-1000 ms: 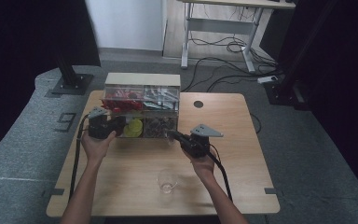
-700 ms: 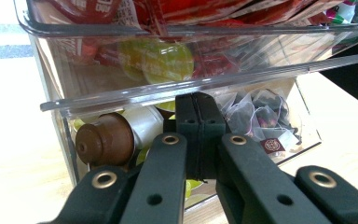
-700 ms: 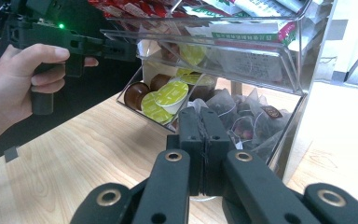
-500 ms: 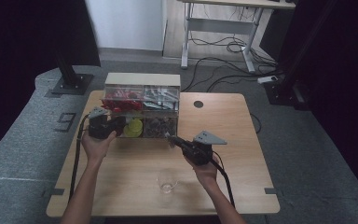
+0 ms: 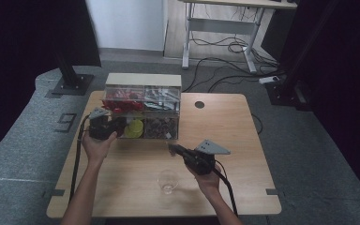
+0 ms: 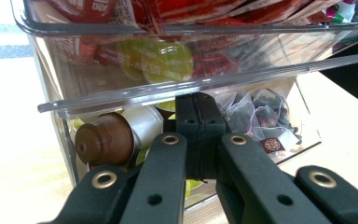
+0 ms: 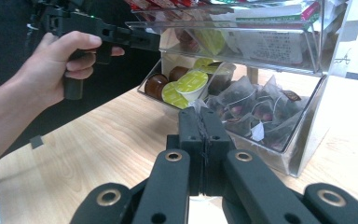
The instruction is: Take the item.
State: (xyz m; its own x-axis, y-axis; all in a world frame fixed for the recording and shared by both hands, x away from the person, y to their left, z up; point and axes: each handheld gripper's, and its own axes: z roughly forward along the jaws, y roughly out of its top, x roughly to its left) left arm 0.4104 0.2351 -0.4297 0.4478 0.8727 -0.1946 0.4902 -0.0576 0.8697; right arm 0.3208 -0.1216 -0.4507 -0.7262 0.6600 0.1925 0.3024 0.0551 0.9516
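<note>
A clear two-tier organizer (image 5: 143, 110) stands at the back of the wooden table (image 5: 243, 136). Its lower left bin holds coffee capsules (image 6: 105, 140) in brown, white and yellow-green, and its lower right bin holds tea bags (image 7: 254, 112). Red packets (image 6: 205, 9) fill the tray above. My left gripper (image 6: 199, 100) is shut, its tips at the lip of the capsule bin, under the upper tray's edge; from above, the left gripper (image 5: 121, 124) sits at the organizer's lower left. My right gripper (image 7: 199, 114) is shut and points at the tea-bag bin from a short way off; from above, the right gripper (image 5: 172, 148) is just in front of the organizer.
A small clear glass (image 5: 168, 180) stands near the table's front edge, beside the right hand. A round cable hole (image 5: 199, 104) lies right of the organizer. The other hand with the left gripper (image 7: 121, 35) shows at the upper left of the right gripper view.
The right gripper has drawn back a little from the organizer toward the table's near edge. The left gripper has stayed at the capsule bin.
</note>
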